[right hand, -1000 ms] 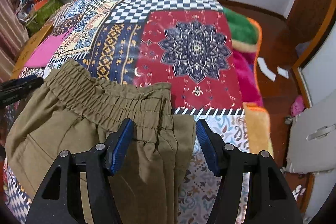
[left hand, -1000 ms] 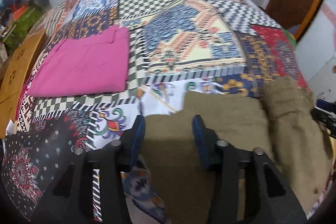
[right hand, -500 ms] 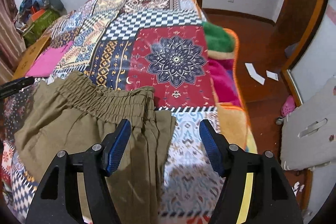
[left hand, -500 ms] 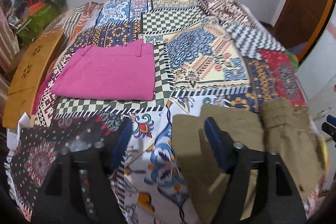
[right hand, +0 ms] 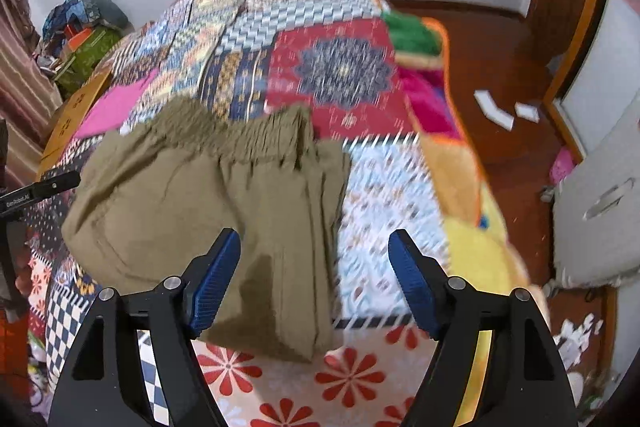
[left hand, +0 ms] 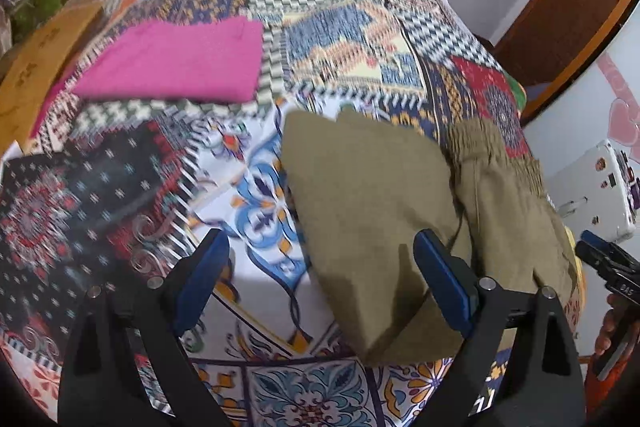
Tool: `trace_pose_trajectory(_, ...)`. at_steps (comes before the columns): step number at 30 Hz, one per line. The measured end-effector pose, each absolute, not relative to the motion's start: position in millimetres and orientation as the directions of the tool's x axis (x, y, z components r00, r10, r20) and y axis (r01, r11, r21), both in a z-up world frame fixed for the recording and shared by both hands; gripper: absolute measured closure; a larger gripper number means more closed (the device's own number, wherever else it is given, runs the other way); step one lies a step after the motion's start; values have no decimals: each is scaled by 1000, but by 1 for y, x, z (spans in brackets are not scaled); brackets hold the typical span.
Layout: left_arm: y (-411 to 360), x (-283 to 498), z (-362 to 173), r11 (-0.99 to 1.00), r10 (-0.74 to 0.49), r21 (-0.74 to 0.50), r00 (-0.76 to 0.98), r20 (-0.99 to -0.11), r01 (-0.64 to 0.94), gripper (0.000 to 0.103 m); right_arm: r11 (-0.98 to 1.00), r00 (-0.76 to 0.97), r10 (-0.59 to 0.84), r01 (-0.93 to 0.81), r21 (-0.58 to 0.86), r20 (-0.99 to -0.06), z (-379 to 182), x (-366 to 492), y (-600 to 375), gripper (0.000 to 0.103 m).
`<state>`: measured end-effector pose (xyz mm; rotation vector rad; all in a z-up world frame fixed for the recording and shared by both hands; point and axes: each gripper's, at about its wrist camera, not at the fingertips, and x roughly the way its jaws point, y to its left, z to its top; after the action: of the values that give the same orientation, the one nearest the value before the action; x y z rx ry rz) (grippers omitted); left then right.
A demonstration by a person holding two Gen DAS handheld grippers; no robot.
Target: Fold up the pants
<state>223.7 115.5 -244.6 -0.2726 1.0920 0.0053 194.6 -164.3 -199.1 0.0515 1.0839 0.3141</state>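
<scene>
Olive-green pants (left hand: 380, 195) lie folded on a patchwork bedspread (left hand: 340, 27), their gathered elastic waistband (right hand: 248, 135) toward the far side. My left gripper (left hand: 320, 279) hangs above the bedspread with its jaws opening wide; the pants' left edge lies below its right blue pad, and nothing is pinched. My right gripper (right hand: 314, 279) hovers over the pants' near right corner (right hand: 280, 287), jaws also opening and clear of the cloth. The right gripper's tip (left hand: 600, 259) shows at the left view's right edge.
A folded pink garment (left hand: 176, 61) lies further back on the left. A wooden headboard (left hand: 36, 67) and a pile of bags (right hand: 84, 31) stand left of the bed. The wooden floor (right hand: 500, 67), white papers (right hand: 494, 111) and a grey cabinet (right hand: 596, 211) are to the right.
Both grippers let go of the olive pants, opened wider and drew back and up. The pants now lie flat on the bedspread, further from the fingers.
</scene>
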Motion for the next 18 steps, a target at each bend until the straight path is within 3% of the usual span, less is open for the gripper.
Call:
trace_pose_trajectory(5,108,225,-262,963,-179,-247,427,-886,-107,9,954,371,272,-227,197,-888,-226,201,-156,29)
trace_pose_trajectory(13,104,237,-273,955,-215,-280,428,-878,-96,9,933,321,355,-186,309,-878,-249,215,-160,20)
trace_pose_trajectory(18,99,240,-273,961,-205,-264,440,-874,-78,13,931,323,357,-203,305,-877,-252,219,-154,19)
